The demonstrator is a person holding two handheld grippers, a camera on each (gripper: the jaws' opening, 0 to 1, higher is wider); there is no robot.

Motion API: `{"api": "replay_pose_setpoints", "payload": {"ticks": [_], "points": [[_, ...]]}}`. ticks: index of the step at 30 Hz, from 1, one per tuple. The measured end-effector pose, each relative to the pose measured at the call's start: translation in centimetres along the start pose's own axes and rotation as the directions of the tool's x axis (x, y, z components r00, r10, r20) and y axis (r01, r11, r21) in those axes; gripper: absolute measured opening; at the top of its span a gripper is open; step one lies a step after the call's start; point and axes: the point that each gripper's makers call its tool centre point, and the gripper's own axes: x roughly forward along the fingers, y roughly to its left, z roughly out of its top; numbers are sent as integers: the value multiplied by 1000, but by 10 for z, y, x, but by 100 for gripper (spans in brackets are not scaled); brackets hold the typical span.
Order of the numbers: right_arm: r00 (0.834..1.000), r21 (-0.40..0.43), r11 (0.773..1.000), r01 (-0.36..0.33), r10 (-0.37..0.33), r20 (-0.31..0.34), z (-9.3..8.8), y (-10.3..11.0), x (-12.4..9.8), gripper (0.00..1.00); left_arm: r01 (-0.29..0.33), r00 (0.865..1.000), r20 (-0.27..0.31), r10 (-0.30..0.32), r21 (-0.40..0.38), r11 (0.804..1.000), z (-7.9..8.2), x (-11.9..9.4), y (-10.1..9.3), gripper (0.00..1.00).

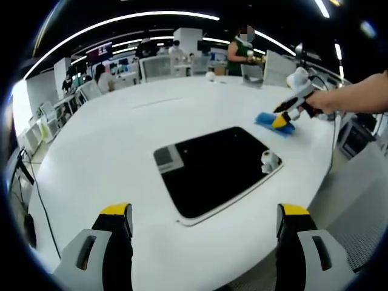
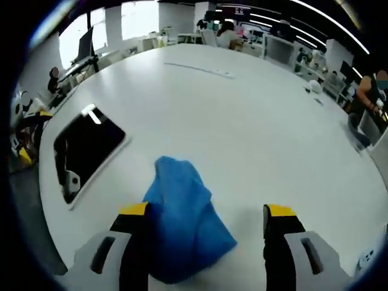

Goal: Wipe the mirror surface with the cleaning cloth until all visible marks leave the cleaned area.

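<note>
The mirror, a dark rectangle in a thin white frame, lies flat on the round white table just beyond my left gripper. That gripper is open with nothing between its jaws. To the right, past the mirror's far corner, a person's arm holds my right gripper down over the blue cleaning cloth. In the right gripper view the crumpled cloth rests on the table between the wide-open jaws of my right gripper, against the left jaw. The mirror lies apart to the left.
A small white object sits at the table's far side. A thin pale strip lies on the tabletop. Chairs, desks and several people stand beyond the table. A dark cable hangs off the table's left edge.
</note>
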Motion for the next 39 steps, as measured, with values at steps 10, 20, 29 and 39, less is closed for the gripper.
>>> {"api": "replay_pose_setpoints", "payload": {"ticks": [10, 20, 29, 39], "points": [[988, 10, 999, -36, 34, 152, 26, 11, -20, 100, 8, 999, 42, -7, -7, 1000, 10, -4, -1, 100], [948, 7, 998, -63, 57, 312, 34, 28, -62, 100, 10, 998, 68, -12, 20, 1000, 18, -10, 7, 100], [931, 11, 999, -38, 32, 364, 5, 32, -88, 100, -7, 996, 85, 8, -13, 1000, 10, -22, 16, 100], [941, 38, 998, -48, 33, 338, -52, 47, -100, 100, -21, 992, 123, 21, -6, 1000, 13, -21, 18, 100]]}}
